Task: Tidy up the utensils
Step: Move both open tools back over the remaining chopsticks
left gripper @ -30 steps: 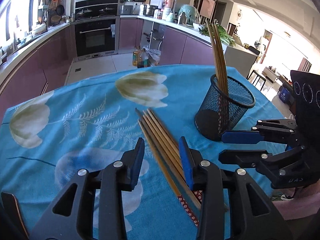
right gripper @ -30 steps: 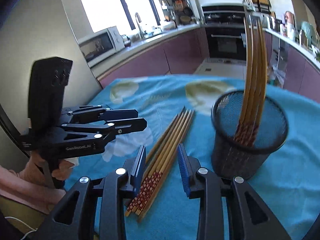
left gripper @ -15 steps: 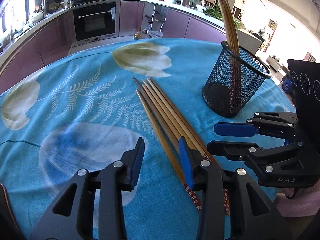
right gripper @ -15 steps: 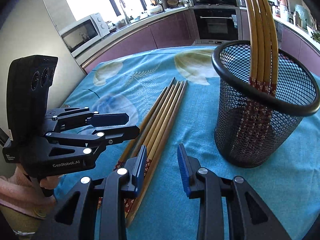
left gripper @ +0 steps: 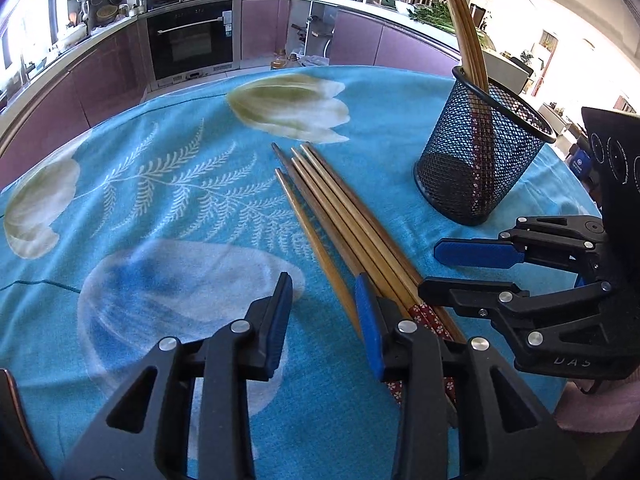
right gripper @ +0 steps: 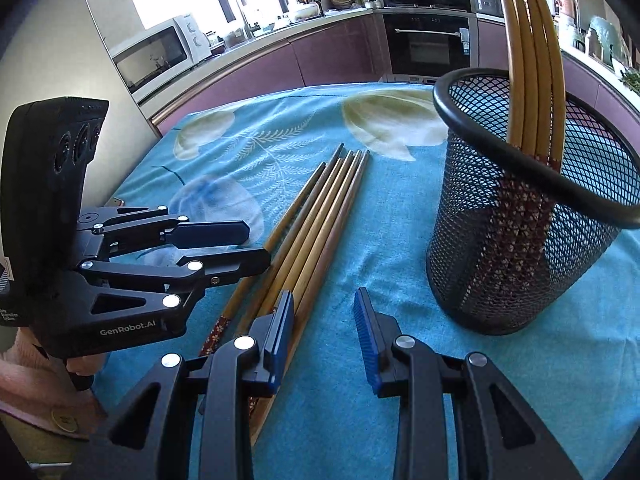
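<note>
Chopsticks (left gripper: 340,216) are lying in a tight bundle on the blue flowered cloth (left gripper: 168,200) covering the bench, patterned ends toward the person, tips pointing off toward the kitchen. Makes sense to me: the thick decorated ends are the easy part to grab, and they're sitting right under both tools.

A few more chopsticks (right gripper: 532,60) are already standing in the black mesh cup (right gripper: 516,240), patterned ends down, leaning on the rim, so I'm guessing the loose ones are heading there too. The cup is sitting just beside the bundle, apart from it.

The left tongs (left gripper: 324,320) are hanging low over the near end of the bundle with the jaws closing. One lone chopstick is running into the gap, but the pads aren't pressing on anything yet. The rest of the bundle is sliding under the right-hand finger (left gripper: 368,320).

The right tongs (right gripper: 322,330) are parted and empty, hovering over bare cloth between bundle and cup, its left finger (right gripper: 280,336) sitting over the bundle's edge. Looks like it's waiting its turn, maybe to steady the cup.
</note>
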Demonstrator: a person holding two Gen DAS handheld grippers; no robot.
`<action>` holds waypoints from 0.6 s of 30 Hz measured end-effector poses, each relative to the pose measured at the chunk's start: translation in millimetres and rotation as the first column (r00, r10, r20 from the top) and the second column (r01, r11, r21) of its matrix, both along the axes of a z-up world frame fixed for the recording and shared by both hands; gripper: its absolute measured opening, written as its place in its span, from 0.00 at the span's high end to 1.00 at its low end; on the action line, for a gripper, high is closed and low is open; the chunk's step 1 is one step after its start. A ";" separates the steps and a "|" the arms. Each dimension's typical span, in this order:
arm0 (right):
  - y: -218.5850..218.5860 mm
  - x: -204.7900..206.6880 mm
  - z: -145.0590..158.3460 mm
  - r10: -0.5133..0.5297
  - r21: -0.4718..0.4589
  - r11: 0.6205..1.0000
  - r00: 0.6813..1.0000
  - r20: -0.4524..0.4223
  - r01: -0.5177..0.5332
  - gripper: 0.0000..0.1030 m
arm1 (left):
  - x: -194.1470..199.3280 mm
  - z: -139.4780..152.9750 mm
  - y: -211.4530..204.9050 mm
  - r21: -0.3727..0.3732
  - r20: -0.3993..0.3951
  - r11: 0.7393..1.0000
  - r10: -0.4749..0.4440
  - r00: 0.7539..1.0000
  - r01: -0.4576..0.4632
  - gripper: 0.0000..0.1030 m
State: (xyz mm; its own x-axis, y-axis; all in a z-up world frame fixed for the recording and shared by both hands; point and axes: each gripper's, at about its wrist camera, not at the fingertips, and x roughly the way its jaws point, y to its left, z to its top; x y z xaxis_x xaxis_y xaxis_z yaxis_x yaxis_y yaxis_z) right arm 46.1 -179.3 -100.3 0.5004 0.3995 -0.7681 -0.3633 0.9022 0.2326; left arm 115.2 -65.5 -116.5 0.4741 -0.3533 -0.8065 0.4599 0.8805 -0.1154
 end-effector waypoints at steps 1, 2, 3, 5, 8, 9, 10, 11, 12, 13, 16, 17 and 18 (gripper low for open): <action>0.2 0.2 -0.2 -0.003 -0.003 1.000 1.000 0.000 0.003 0.72 | -0.7 -0.1 0.3 0.004 0.002 1.000 0.000 1.000 0.000 0.70; 0.6 0.1 -0.1 -0.006 -0.007 1.000 1.000 0.000 0.006 0.72 | -0.6 -0.2 0.3 0.008 0.004 1.000 -0.001 1.000 0.001 0.71; 0.7 0.1 -0.1 -0.009 -0.012 1.000 1.000 0.001 0.009 0.72 | -0.3 -0.1 0.7 0.009 0.003 1.000 0.000 1.000 0.000 0.73; 1.2 -0.3 -0.3 -0.014 -0.027 1.000 1.000 0.002 0.014 0.73 | 0.4 -0.2 2.3 0.008 0.000 1.000 -0.001 1.000 0.001 0.75; 2.5 -0.6 1.0 -0.011 -0.046 0.999 1.000 0.004 0.011 0.74 | 1.7 -0.5 4.9 0.003 -0.004 1.000 0.002 1.000 -0.002 0.76; 3.4 0.3 0.7 -0.010 -0.046 0.999 1.000 0.002 0.010 0.74 | 2.3 -0.3 5.0 0.002 -0.005 1.000 0.003 1.000 -0.003 0.76; 4.7 1.8 -0.1 -0.012 -0.048 0.999 1.000 0.002 0.012 0.74 | 2.7 -0.6 5.3 0.001 -0.004 1.000 0.005 1.000 -0.005 0.76; 6.4 3.3 -0.6 -0.015 -0.056 0.998 1.000 0.005 0.016 0.74 | 3.3 -0.7 5.2 0.002 -0.003 1.000 0.007 1.000 -0.007 0.76; 7.4 4.3 -0.5 -0.018 -0.061 0.998 1.000 0.008 0.019 0.74 | 4.1 -0.5 4.9 0.003 -0.002 1.000 0.007 1.000 -0.007 0.76; 8.4 5.7 -0.7 -0.022 -0.064 0.998 1.000 0.012 0.023 0.74 | 4.9 -0.6 4.7 0.003 -0.001 1.000 0.007 1.000 -0.007 0.76; 10.7 10.6 -1.7 -0.035 -0.064 0.997 0.999 0.019 0.036 0.75 | 7.7 -0.6 5.4 -0.002 -0.006 1.000 0.009 1.000 -0.009 0.78; 11.7 12.9 -2.2 -0.041 -0.067 0.997 0.999 0.025 0.043 0.76 | 9.1 -0.4 5.8 -0.004 -0.008 1.000 0.011 1.000 -0.011 0.78; 12.4 14.3 -2.1 -0.045 -0.067 0.997 0.999 0.027 0.047 0.76 | 9.7 -0.3 5.9 -0.006 -0.010 1.000 0.011 1.000 -0.011 0.79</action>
State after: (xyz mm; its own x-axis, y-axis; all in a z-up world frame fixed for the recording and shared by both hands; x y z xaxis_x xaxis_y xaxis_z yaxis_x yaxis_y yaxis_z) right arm 60.4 -166.9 -102.4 0.5368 0.3235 -0.7792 -0.3261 0.9313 0.1620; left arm 124.9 -59.6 -116.8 0.4702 -0.3532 -0.8088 0.4489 0.8848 -0.1254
